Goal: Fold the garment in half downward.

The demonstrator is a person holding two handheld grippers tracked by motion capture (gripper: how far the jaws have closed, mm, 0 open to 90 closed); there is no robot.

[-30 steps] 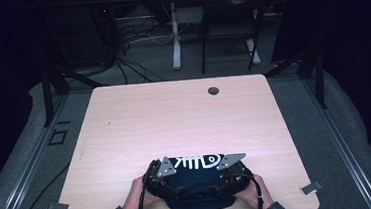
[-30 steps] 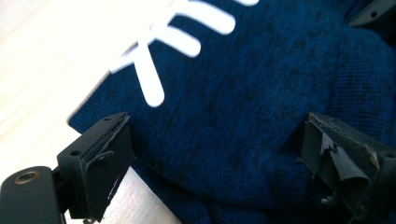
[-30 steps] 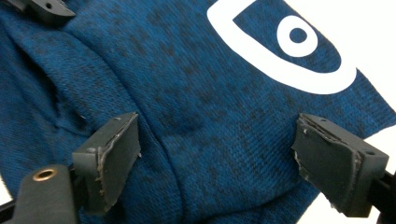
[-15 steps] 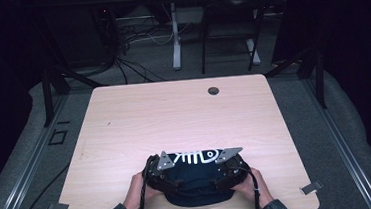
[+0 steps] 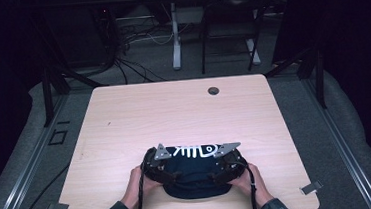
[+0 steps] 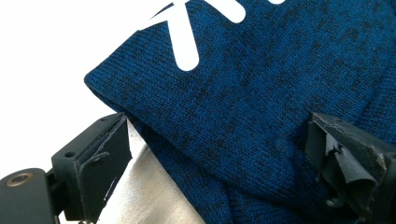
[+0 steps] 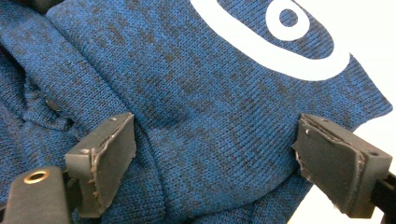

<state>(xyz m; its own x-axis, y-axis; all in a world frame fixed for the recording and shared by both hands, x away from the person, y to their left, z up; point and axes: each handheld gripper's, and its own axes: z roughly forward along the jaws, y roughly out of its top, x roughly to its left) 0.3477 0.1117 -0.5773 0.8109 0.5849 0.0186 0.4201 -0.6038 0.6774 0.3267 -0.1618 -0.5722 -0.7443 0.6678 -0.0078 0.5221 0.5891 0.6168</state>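
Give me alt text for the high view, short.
A person's two hands hold a gripper each, the left gripper and right gripper set on either side of a dark blue knitted garment with a white fish-skeleton print, at the near edge of a light wooden table. Behind the table, cables lie on a dark floor.

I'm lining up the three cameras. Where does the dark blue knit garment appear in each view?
High view: the blue knit garment lies at the table's near edge, between both hands.
Left gripper view: it covers the centre and right, between open jaws.
Right gripper view: it spans most of the frame, between open jaws.
Shared landmark: its white fish-skeleton print.
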